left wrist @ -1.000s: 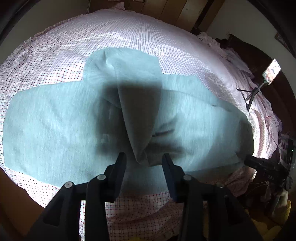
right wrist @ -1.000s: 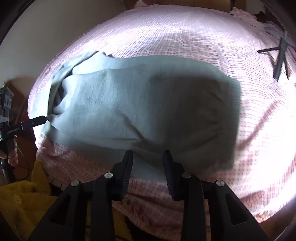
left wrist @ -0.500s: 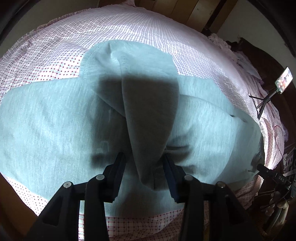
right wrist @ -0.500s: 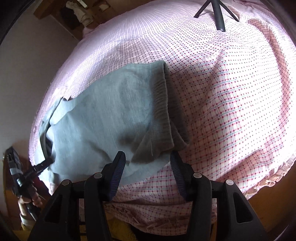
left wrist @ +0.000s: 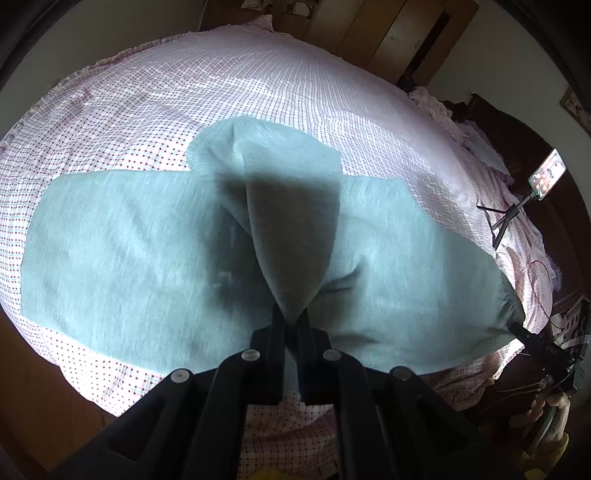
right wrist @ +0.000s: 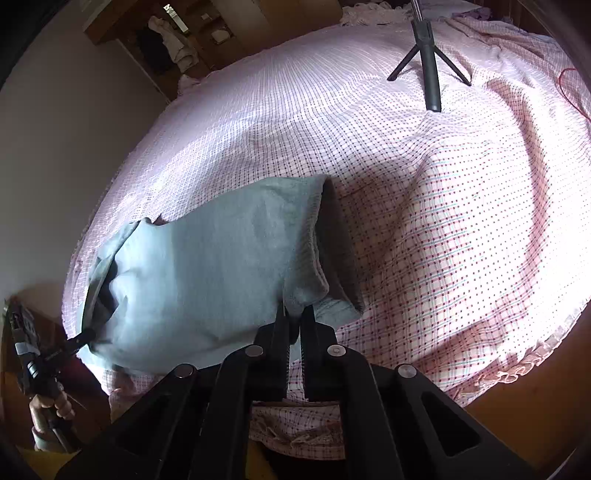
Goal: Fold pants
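Left gripper [left wrist: 290, 319] clamped tight on a pinched peak of light blue-grey sweatpants [left wrist: 147, 251], fabric drawn up from the near edge into a cone between the two black fingers [left wrist: 277, 332]. Cone in shadow, darker than the rest. Pants spread wide across the bed, near its front edge: one long flat panel off to the left, another to the right, a rounded lobe further back behind the lifted cone. Soft creases right of the pinch, a dark shadow patch left of it. Knit looks thick, fleece-like, plain, no print. Far right end of the garment bunched at the bed edge, held there by the other tool.

Right gripper [right wrist: 294, 317] closed on the ribbed waistband corner [right wrist: 325, 295] of the same pants [right wrist: 207, 266], jaws nearly together with cloth between. Waistband opening gaping to the right, dark inside, elastic rib visible along the rim. Body of the pants running away left, smooth and slightly puffed, ending in a fold where the left tool [right wrist: 44, 354] grips, a hand [right wrist: 51, 406] seen below it at frame left.

Underneath, checked pink-and-white bedsheet [left wrist: 258, 96] with dots, wrinkled toward the right, ruffled trim [right wrist: 517, 373] at the edge. Further back, small tripod [right wrist: 428, 55] standing on the sheet; in the left view a phone [left wrist: 546, 173] lit up on its stand at far right. Beyond, wooden wardrobe [left wrist: 399, 29] and pale wall.
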A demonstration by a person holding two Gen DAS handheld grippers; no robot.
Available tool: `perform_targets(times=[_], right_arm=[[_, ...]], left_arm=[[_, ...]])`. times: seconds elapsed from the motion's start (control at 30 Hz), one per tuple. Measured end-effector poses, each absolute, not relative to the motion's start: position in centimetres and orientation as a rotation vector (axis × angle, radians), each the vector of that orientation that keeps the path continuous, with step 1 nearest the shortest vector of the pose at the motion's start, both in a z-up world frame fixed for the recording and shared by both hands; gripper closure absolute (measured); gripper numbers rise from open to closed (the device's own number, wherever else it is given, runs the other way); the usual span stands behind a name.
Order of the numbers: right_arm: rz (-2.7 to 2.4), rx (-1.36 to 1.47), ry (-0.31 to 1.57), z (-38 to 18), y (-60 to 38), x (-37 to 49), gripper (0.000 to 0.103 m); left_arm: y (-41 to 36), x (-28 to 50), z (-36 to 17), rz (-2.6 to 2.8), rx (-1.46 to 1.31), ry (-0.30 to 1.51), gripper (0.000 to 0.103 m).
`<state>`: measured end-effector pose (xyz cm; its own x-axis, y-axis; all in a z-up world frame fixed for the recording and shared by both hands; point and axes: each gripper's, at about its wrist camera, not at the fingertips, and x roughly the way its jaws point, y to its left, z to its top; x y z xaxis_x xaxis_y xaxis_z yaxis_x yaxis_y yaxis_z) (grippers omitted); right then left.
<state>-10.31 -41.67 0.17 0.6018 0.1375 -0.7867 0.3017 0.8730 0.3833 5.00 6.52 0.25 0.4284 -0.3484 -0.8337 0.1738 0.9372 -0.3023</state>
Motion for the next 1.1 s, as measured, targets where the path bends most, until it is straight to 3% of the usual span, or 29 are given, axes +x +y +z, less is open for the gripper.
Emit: perform_targets(times=[0.2, 0.33, 0.4, 0.47, 0.53, 0.73, 0.87, 1.1], right_arm=[[-0.111, 0.486, 1.002, -2.1, -41.4, -10.0, 0.103], [-0.13, 0.443, 1.062, -4.3, -41.6, -8.8, 0.103], [-0.128, 0.448, 1.09, -4.8, -41.6, -8.3, 0.103], [-0.115, 0.451, 1.101, -4.3, -41.7, -8.4, 0.103], [-0.126, 0.423, 1.1, -3.1, -41.9, -8.9, 0.095], [-0.164, 0.234, 1.023, 2.3, -40.6, -9.4, 0.086], [-0.093, 0.19, 0.988, 3.7, -38.8, -7.8, 0.081], [-0.022, 0.171, 1.036, 0.8, -35.1, -2.4, 0.081]], left_arm=[[6.8, 4.2, -3.7, -0.307, -0.171, 1.172, 0.097], [6.5, 4.6, -5.4, -0.275, -0.136, 1.217, 0.089], [6.6, 4.5, -4.8, -0.277, -0.13, 1.215, 0.085], [6.8, 4.2, -3.5, -0.27, -0.11, 1.2, 0.075], [6.9, 3.7, -1.9, -0.264, -0.081, 1.167, 0.07], [4.6, 4.4, 3.0, -0.292, 0.044, 1.01, 0.052], [1.3, 8.1, 3.5, -0.304, 0.08, 0.991, 0.052], [-2.3, 14.0, 2.6, -0.323, 0.057, 1.025, 0.052]])
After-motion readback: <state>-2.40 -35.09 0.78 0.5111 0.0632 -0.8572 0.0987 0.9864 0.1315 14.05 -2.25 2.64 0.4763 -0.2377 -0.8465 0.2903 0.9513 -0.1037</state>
